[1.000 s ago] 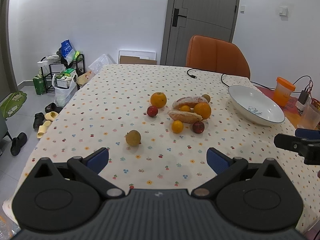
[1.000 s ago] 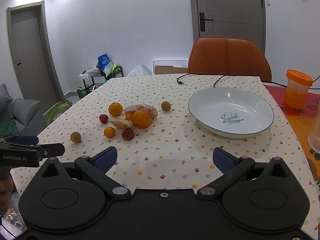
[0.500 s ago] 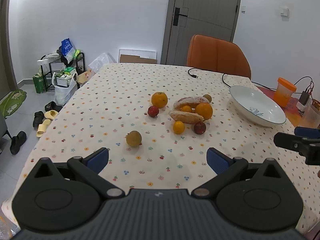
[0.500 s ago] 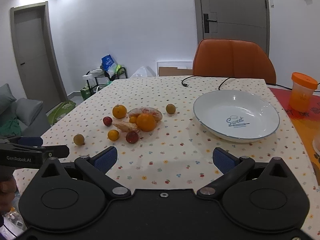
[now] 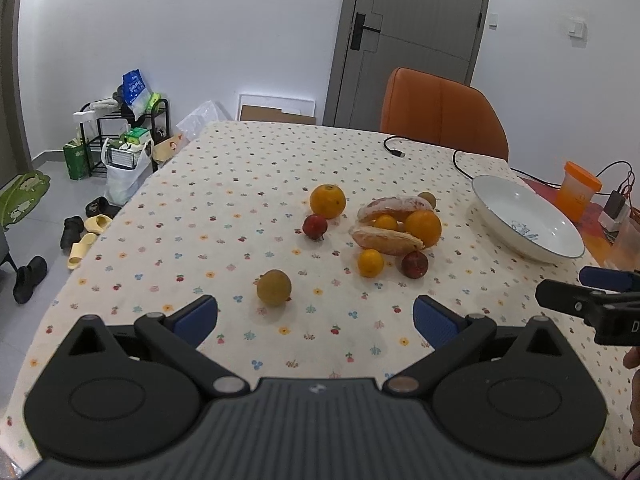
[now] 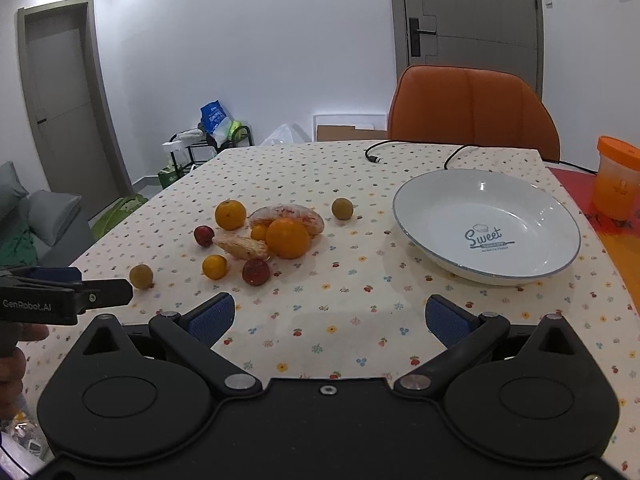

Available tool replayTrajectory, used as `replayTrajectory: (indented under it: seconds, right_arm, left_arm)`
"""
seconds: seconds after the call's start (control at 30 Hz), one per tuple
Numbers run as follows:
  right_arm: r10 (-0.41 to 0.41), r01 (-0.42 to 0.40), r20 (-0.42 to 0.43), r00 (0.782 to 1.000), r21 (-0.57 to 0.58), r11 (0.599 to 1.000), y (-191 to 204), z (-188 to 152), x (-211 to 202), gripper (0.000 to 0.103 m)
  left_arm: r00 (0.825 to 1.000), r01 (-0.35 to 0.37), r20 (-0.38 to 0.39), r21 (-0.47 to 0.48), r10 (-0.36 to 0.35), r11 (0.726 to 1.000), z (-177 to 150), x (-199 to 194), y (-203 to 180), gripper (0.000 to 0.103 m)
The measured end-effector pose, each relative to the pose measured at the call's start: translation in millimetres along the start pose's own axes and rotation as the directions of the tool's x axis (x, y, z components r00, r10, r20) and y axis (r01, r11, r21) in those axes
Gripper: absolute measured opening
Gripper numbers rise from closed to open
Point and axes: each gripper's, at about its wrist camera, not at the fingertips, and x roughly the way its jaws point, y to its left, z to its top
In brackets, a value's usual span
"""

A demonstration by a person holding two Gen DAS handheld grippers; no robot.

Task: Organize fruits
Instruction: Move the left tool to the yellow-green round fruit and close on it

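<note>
The plate (image 6: pixel 486 258) looks glossy, glazed ceramic. The tablecloth (image 6: pixel 340 320) is matt printed cloth. The chair (image 6: pixel 472 108) looks like smooth leather.

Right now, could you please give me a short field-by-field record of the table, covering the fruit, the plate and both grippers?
surface: table with dotted cloth
plate: white plate, empty, right of the fruit
large oranges: two, and
small oranges: two, and
red fruits: two, and
brown round fruits: two, near, far
peeled segments: two, and
left gripper: open, holding nothing
right gripper: open, holding nothing
</note>
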Motion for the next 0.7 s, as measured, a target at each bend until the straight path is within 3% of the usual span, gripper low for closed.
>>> replayTrajectory:
  seconds: [0.27, 0.47, 0.7]
  right_arm:
    - [0.014, -0.014, 0.011, 1.0, 0.004, 1.0, -1, -1, 15, 0.103]
    - [0.078, -0.078, -0.005, 0.997, 0.007, 0.997, 1, 1, 28, 0.103]
    - [0.124, -0.124, -0.01, 0.992, 0.025, 0.992, 1, 2, 41, 0.096]
  left_arm:
    - [1.0, 0.014, -0.003, 0.006, -0.014, 1.0, -2, 16, 4, 0.103]
    - [1.0, 0.003, 0.006, -0.01, -0.003, 1.0, -2, 26, 9, 0.1]
    - [1.0, -0.016, 0.003, -0.028, 0.016, 0.999, -1, 38, 14, 0.081]
